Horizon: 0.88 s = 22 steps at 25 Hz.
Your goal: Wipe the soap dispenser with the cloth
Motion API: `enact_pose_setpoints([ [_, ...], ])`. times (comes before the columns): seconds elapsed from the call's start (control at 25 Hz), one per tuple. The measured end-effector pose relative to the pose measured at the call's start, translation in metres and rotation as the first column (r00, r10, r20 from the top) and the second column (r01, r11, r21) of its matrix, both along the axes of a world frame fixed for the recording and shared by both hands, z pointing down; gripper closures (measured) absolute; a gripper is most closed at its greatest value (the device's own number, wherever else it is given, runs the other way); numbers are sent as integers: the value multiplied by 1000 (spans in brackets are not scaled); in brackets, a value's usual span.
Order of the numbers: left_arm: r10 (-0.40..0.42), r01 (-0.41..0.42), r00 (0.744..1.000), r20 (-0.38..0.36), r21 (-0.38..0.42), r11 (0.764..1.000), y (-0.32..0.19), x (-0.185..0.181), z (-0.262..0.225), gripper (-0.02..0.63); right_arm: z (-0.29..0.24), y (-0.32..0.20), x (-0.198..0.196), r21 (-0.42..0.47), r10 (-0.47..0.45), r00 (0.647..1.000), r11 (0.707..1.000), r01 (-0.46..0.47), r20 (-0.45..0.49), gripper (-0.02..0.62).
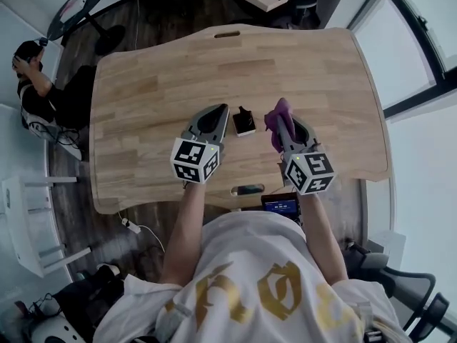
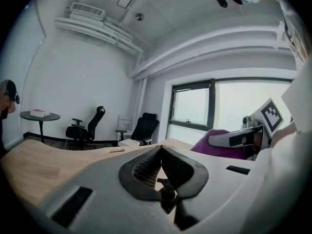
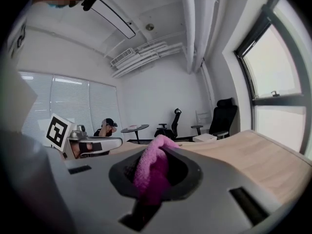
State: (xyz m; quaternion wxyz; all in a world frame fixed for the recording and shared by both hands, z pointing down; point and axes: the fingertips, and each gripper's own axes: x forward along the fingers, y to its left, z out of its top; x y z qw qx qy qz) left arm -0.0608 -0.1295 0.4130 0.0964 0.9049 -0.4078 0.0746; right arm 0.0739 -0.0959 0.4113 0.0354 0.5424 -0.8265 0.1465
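A small dark soap dispenser [image 1: 244, 123] with a pale end stands on the wooden table [image 1: 157, 84], between my two grippers and just beyond their tips. My left gripper [image 1: 216, 114] hangs above the table to its left, jaws shut with nothing between them; in its own view the left gripper [image 2: 160, 148] shows the pads meeting. My right gripper [image 1: 283, 116] is to the dispenser's right, shut on a purple cloth [image 1: 278, 113]. The cloth [image 3: 152, 172] bunches up between the right gripper's [image 3: 157, 147] jaws, and the cloth [image 2: 217, 143] also shows in the left gripper view.
A person [image 1: 36, 84] sits on the floor to the left of the table. A dark phone [image 1: 250, 189] lies at the near edge, with a lit screen [image 1: 280, 204] below it. Office chairs [image 2: 87, 126] and a round side table [image 2: 39, 115] stand beyond the far end.
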Motion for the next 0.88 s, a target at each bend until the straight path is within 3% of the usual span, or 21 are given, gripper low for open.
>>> enact_pose_setpoints([
  [0.56,-57,57,997,52,11,998,9,-9,-2,597,-11,12,-2,27,23,999,999,-22,-38,563],
  [0.88,-52,49,996,79,49,998,7,-8,-7,597,-12,10,-2,29,27,999,999,-25,-47,563],
])
